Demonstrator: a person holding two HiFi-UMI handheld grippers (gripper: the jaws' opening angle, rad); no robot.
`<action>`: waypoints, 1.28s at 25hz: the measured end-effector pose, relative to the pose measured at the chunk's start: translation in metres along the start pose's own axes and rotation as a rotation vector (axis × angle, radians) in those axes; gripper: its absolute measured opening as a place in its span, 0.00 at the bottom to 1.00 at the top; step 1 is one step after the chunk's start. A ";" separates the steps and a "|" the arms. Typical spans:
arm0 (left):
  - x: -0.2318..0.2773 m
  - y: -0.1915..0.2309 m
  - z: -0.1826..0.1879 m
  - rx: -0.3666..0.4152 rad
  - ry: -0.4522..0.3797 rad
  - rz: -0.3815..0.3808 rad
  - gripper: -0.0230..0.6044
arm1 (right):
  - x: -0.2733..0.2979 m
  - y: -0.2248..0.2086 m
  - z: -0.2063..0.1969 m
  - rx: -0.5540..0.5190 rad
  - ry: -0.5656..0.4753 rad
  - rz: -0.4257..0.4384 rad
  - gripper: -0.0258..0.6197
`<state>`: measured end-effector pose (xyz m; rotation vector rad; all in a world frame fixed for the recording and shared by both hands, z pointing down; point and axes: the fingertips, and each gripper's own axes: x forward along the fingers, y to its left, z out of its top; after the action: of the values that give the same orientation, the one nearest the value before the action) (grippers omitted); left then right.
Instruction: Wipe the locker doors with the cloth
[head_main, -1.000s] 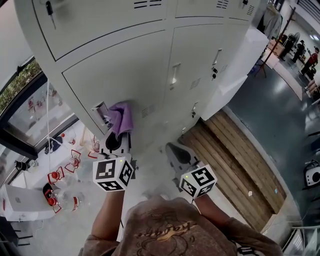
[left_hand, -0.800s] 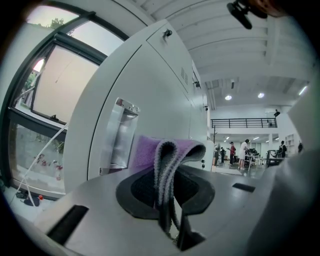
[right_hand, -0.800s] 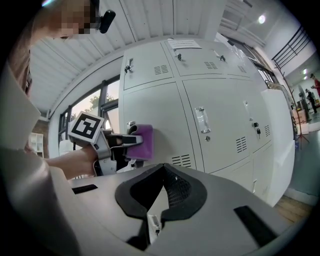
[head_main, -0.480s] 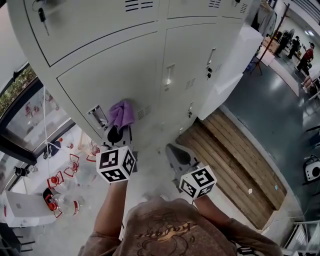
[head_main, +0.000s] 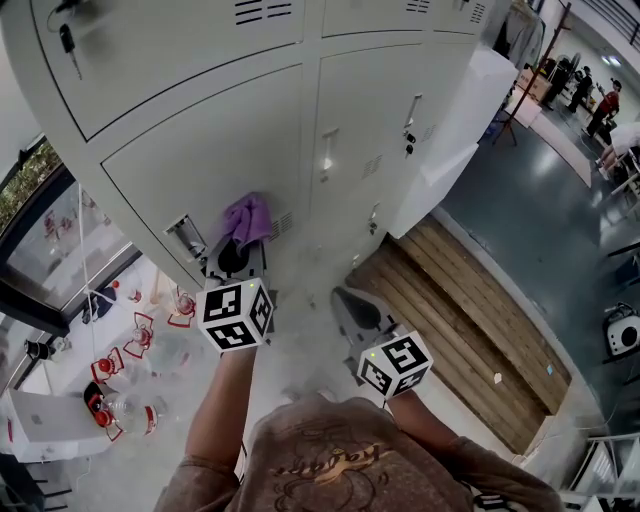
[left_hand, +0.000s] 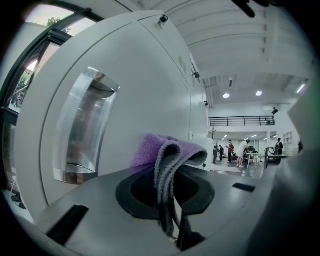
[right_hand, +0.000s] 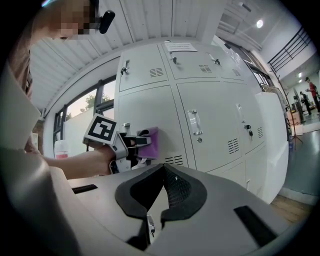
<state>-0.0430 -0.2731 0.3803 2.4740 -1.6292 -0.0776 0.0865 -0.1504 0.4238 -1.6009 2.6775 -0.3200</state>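
A bank of pale grey lockers (head_main: 400, 60) fills the space ahead of you, with a window (head_main: 50, 230) off to the left and a strip of wooden boards (head_main: 460, 310) on the floor at the foot of the lockers to the right. Your left gripper (head_main: 238, 248) is up at the lower left door (head_main: 200, 150), and its jaws are pinching the purple cloth (head_main: 246, 218). A fold of the cloth bunches out past the jaw tips and lies against the door face. The cloth sits just to the right of the door's recessed metal handle (head_main: 186, 236) and close to the small vent slots (head_main: 283, 223). Your right gripper (head_main: 350, 303) hangs lower and well back from the lockers, apart from the left one. Its jaws are pressed together at the tips with nothing between them, and they point toward the base of the lockers.
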 end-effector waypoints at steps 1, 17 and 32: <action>0.003 -0.002 -0.001 0.006 0.000 -0.009 0.11 | 0.000 0.000 0.000 0.000 0.000 0.000 0.04; 0.061 -0.043 -0.027 0.040 0.056 -0.152 0.11 | -0.020 -0.019 0.001 0.004 -0.004 -0.074 0.04; 0.061 -0.094 -0.060 -0.002 0.121 -0.430 0.11 | -0.041 -0.034 0.001 0.006 -0.005 -0.120 0.04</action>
<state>0.0753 -0.2858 0.4257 2.7229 -1.0288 0.0139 0.1359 -0.1306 0.4246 -1.7624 2.5801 -0.3244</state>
